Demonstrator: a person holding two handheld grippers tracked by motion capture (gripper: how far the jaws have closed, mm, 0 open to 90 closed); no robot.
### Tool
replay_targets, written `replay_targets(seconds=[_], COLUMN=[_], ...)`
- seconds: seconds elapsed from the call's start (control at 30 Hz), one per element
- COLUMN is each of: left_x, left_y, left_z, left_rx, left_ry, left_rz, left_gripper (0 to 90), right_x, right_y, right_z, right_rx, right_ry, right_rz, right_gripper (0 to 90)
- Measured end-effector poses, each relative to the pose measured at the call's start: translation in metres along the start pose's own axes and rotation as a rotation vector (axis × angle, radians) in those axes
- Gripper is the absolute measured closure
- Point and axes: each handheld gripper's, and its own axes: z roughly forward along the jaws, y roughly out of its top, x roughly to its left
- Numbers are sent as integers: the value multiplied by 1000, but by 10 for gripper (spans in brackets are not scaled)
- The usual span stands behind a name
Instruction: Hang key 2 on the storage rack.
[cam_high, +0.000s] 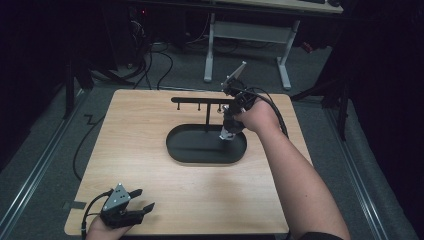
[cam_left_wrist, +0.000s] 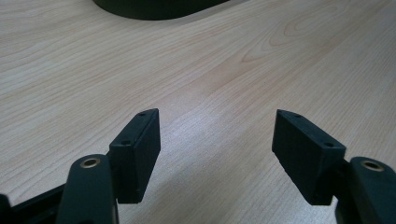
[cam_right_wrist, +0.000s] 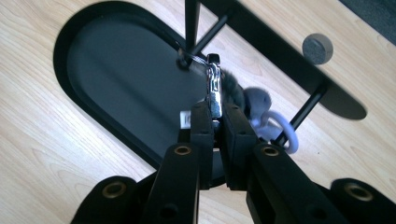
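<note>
A black stand has an oval tray base (cam_high: 187, 150) and a horizontal bar (cam_high: 200, 100) with short pegs. My right gripper (cam_high: 229, 127) hangs over the tray's right end, pointing down, shut on a keychain (cam_high: 225, 135). In the right gripper view the jaws (cam_right_wrist: 217, 112) pinch the keychain's metal clasp (cam_right_wrist: 214, 79). A grey fuzzy charm (cam_right_wrist: 257, 99) and a pale ring (cam_right_wrist: 286, 133) sit behind the clasp. The clasp's top ring lies close to a peg tip (cam_right_wrist: 183, 59) under the bar (cam_right_wrist: 280, 51). My left gripper (cam_high: 145, 199) rests open at the table's front left.
The wooden table (cam_high: 150, 130) carries the stand in its middle. In the left gripper view the open jaws (cam_left_wrist: 215, 121) face bare wood, with the tray's edge (cam_left_wrist: 154, 9) at the top. Cables and a white desk frame (cam_high: 250, 45) lie on the floor beyond.
</note>
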Motion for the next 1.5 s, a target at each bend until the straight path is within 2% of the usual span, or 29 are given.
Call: replay_targets(seconds=[0.13, 0.23, 0.4, 0.63, 0.83, 0.93, 1.1, 1.37, 1.5], left_x=[-1, -2, -2, -2, -2, -2, -3, -4, -3], left_y=[0, 0, 0, -1, -1, -1, -1, 0, 0], left_z=[1, 1, 2, 2, 3, 2, 3, 3, 3], left_rx=[3, 4, 12, 14, 15, 17, 15, 13, 16], left_ry=[-3, -3, -7, -8, -8, -9, -9, -6, -6], left_rz=[2, 4, 6, 5, 8, 8, 13, 16, 19], left_gripper=[331, 331, 331, 331, 331, 331, 331, 331, 331], right_x=[1, 1, -1, 0, 1, 2, 3, 6, 12], right_y=[-7, -11, -13, -13, -13, -12, -12, -16, -25], right_z=[8, 13, 18, 27, 37, 41, 42, 42, 42], right_rx=[7, -14, -25, -18, -13, -15, -15, -30, -28], right_ry=[10, 22, 25, 19, 25, 31, 41, 63, 73], right_rz=[9, 19, 38, 40, 44, 47, 64, 48, 44], right_gripper=[848, 848, 844, 840, 814, 769, 742, 696, 665])
